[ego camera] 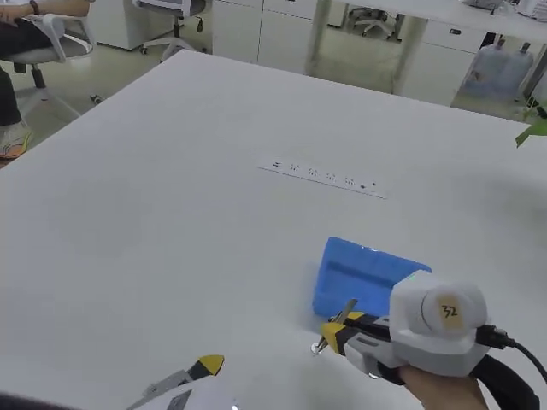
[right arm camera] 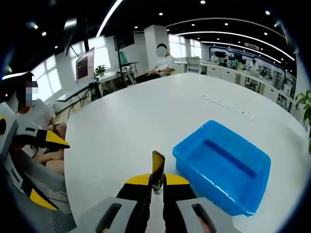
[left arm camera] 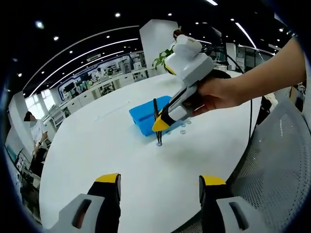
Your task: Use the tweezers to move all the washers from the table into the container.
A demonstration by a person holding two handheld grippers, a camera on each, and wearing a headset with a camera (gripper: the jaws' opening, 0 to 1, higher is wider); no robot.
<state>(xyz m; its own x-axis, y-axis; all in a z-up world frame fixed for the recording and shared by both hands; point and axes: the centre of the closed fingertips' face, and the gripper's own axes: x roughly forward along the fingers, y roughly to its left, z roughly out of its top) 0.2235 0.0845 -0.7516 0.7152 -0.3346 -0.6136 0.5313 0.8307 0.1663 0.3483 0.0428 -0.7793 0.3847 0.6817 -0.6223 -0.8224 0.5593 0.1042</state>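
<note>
Here, the right gripper is hovering low over the white worktop, toward its near edge, with a hand gripping its body. Its jaws are pressing together on the tweezers, which are standing up between the yellow tips. In the left gripper view the tweezers are pointing steeply down, with their tips touching the worktop. The tips are looking closed, perhaps on a washer, though they are too small to tell for certain. A few washers are lying flat on the worktop just beside those tips, between the tweezers and the blue container. The container is sitting on the worktop just beyond the right gripper, and what shows of its inside in the right gripper view is looking bare. A round yellow label on the right gripper's white housing is reading "32". The left gripper is hanging at the near edge of the worktop, well apart from the right one, its jaws spreading wide and gripping nothing. Farther across the worktop, a narrow strip of sockets is lying flush in the surface.
</note>
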